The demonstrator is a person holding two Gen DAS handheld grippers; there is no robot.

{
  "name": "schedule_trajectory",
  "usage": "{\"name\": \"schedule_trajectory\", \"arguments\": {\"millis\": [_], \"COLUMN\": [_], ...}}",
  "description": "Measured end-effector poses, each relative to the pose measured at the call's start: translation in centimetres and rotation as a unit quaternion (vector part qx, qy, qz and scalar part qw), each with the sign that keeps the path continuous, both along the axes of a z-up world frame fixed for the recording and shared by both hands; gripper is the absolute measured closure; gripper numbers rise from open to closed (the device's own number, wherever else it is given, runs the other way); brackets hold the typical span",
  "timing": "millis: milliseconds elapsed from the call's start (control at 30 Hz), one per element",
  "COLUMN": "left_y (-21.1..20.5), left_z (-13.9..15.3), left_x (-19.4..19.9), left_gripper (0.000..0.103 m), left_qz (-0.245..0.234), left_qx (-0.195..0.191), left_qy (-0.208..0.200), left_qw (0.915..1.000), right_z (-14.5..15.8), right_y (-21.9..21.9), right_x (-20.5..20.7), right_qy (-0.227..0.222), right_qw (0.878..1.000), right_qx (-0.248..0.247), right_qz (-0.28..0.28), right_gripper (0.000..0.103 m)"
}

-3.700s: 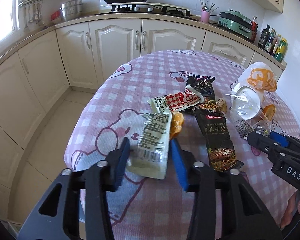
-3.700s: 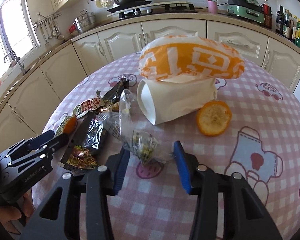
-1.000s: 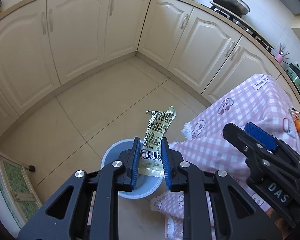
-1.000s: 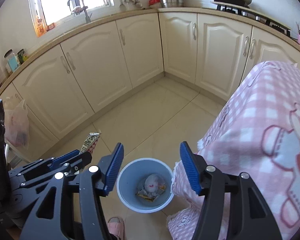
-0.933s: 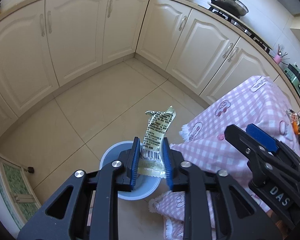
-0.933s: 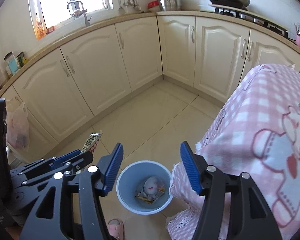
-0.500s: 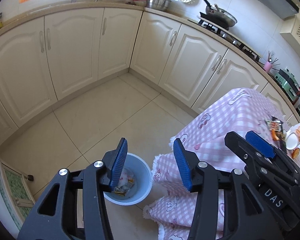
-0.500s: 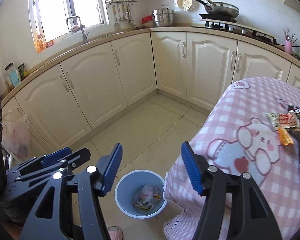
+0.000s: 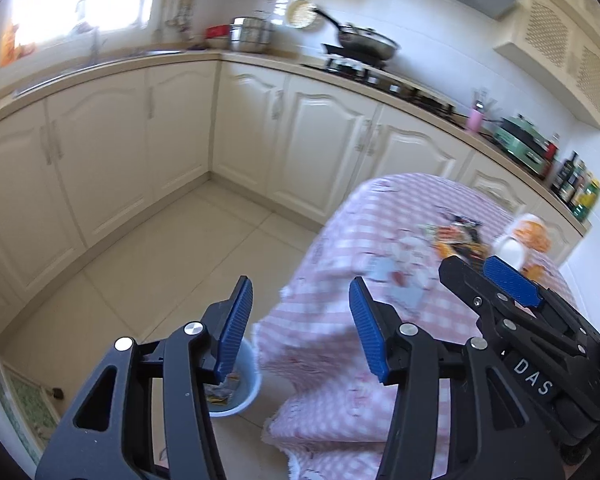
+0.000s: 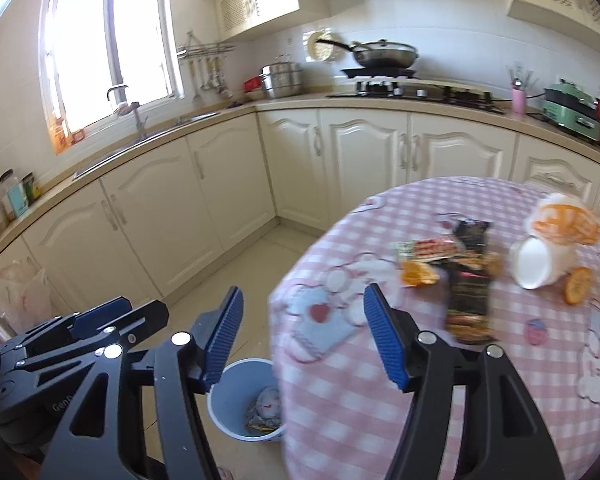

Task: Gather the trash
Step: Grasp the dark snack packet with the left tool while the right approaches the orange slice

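Both grippers are open and empty, held beside the round table with the pink checked cloth (image 10: 440, 380). My left gripper (image 9: 300, 326) is above the floor by the table's edge (image 9: 340, 360). My right gripper (image 10: 304, 336) is over the table's near edge. A light blue trash bin (image 10: 236, 400) stands on the floor below with wrappers inside; it also shows in the left wrist view (image 9: 244, 384). On the table lie a long black wrapper (image 10: 470, 280), a red-and-white wrapper (image 10: 428, 249), an orange peel piece (image 10: 418, 274), a white cup (image 10: 534, 260) under an orange-printed bag (image 10: 564, 218), and an orange slice (image 10: 576, 286).
Cream kitchen cabinets (image 10: 220, 208) run along the back and left, with a stove and pan (image 10: 384, 56) on the counter. Tiled floor (image 9: 160, 248) lies between cabinets and table. A plastic bag (image 10: 18, 292) hangs at the left.
The left gripper opened and dropped the pale wrapper into the bin. Both grippers have since swung up and right, from above the bin towards the table.
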State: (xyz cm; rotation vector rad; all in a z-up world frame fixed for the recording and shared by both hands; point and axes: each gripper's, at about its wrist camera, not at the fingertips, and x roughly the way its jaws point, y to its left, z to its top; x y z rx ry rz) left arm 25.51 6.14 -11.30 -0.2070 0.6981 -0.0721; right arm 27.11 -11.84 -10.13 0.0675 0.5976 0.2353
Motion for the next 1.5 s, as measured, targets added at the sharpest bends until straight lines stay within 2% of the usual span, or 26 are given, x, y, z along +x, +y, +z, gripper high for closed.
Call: {"name": "schedule_trajectory", "arguments": {"millis": [200, 333, 467, 600, 867, 967, 1033, 1267, 1300, 1367, 1500], "left_y": [-7.0, -11.4, -15.5, -18.2, -20.8, -21.2, -21.6, -21.9, -21.9, -21.6, -20.5], "left_z": [0.6, 0.0, -1.0, -2.0, -3.4, -3.8, -3.9, -3.4, -3.3, -3.0, -2.3], "left_x": [1.1, 2.0, 3.2, 4.7, 8.0, 8.7, 8.9, 8.6, 8.5, 8.2, 7.4], "left_gripper": [0.047, 0.043, 0.042, 0.042, 0.043, 0.055, 0.071, 0.076, 0.076, 0.076, 0.076], "left_qz": [-0.064, -0.099, -0.131, -0.144, -0.147, -0.153, -0.163, -0.177, -0.177, -0.177, -0.175], "left_qx": [0.001, 0.002, 0.008, 0.018, 0.039, 0.041, 0.041, 0.047, 0.047, 0.045, 0.033], "left_qy": [0.002, 0.011, 0.027, 0.042, 0.073, 0.082, 0.082, 0.062, 0.06, 0.057, 0.052], "left_qw": [0.9979, 0.995, 0.9909, 0.9885, 0.9856, 0.9839, 0.9824, 0.9812, 0.9812, 0.9815, 0.9826], "right_z": [0.5, -0.2, -1.2, -2.0, -3.7, -4.0, -4.4, -5.6, -5.8, -5.7, -5.4], "right_y": [-7.8, -13.9, -17.9, -20.8, -23.6, -24.0, -24.0, -24.1, -24.1, -24.1, -24.1], "right_x": [-1.5, -2.1, -1.8, -1.2, 2.1, 3.7, 5.0, 7.6, 7.7, 7.6, 6.7], "right_qy": [-0.007, 0.004, 0.018, 0.032, 0.073, 0.089, 0.106, 0.135, 0.139, 0.136, 0.125], "right_qw": [0.997, 0.991, 0.985, 0.982, 0.978, 0.977, 0.976, 0.974, 0.975, 0.975, 0.977], "right_qx": [0.001, 0.009, 0.014, 0.02, 0.022, 0.016, 0.002, 0.0, 0.001, 0.003, 0.007], "right_qz": [-0.077, -0.136, -0.168, -0.186, -0.197, -0.195, -0.192, -0.181, -0.175, -0.174, -0.174], "right_gripper": [0.04, 0.04, 0.04, 0.039, 0.037, 0.037, 0.037, 0.038, 0.05, 0.064, 0.066]}}
